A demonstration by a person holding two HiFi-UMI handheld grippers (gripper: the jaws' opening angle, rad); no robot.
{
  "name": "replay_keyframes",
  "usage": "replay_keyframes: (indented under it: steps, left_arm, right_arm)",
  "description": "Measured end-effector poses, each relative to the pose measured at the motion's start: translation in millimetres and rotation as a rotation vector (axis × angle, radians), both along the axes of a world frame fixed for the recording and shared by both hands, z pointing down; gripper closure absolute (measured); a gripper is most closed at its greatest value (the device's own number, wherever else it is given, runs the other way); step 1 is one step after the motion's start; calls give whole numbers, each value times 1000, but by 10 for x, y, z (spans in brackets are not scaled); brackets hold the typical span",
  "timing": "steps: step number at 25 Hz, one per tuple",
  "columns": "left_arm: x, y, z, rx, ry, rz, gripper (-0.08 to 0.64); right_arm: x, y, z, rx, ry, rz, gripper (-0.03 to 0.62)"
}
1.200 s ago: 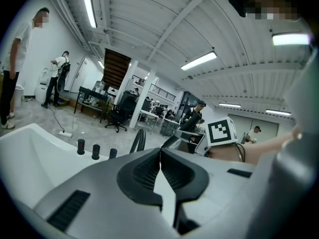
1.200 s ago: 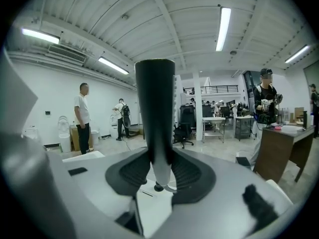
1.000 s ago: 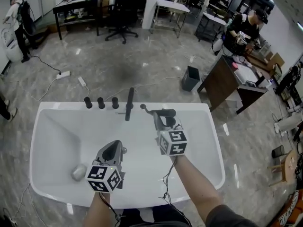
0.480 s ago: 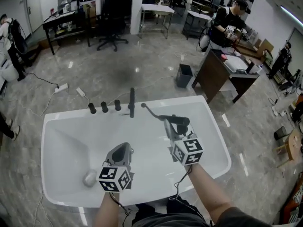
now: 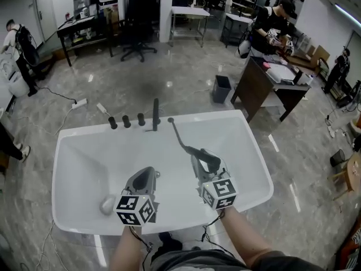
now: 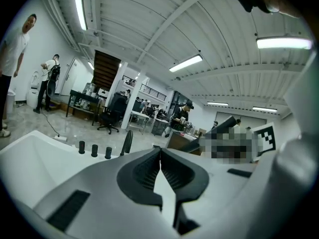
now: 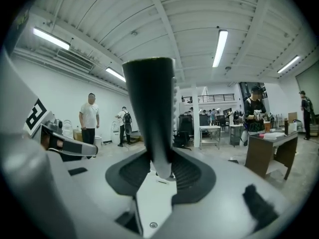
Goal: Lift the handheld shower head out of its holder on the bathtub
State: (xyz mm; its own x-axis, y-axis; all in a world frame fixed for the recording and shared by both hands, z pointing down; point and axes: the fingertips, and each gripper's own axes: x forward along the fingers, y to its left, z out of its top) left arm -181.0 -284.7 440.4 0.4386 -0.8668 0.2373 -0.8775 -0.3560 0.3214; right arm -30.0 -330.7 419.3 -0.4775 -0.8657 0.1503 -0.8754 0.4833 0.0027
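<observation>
The black handheld shower head (image 5: pixel 209 157) is off the far rim and hangs over the white bathtub (image 5: pixel 248 151). My right gripper (image 5: pixel 202 162) is shut on it. In the right gripper view its black handle (image 7: pixel 149 113) stands upright between the pads of the right gripper (image 7: pixel 160 169). Its thin black hose (image 5: pixel 179 137) runs back to the far rim beside the black spout (image 5: pixel 155 114). My left gripper (image 5: pixel 145 175) hovers over the tub to the left, holding nothing. In the left gripper view, the left gripper (image 6: pixel 160 156) shows its tips touching.
Three black knobs (image 5: pixel 126 121) stand on the far rim left of the spout. A metal drain (image 5: pixel 107 206) lies in the tub's near left. Beyond the tub are a floor bin (image 5: pixel 222 88), a desk (image 5: pixel 265 89) and people at the room's edges.
My right gripper has pulled the shower head from near the far rim toward the near side of the tub, drawing the hose out. The left gripper has also drawn back a little.
</observation>
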Motion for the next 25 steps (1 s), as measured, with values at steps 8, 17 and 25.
replay_keyframes:
  steps: [8,17,25]
  left_arm:
    - [408,469,-137,5,-28,-25,545]
    - [881,1049,-198,22,-57,-40,545]
    - [1172,1581,-259,41,-58,-58,545]
  right_arm:
    - [399,469,-71,-4,-36,-34,453]
    - [769,1116,-166,38,-21,-87,453]
    - [1029,1729,-241,62,-18,-121,453]
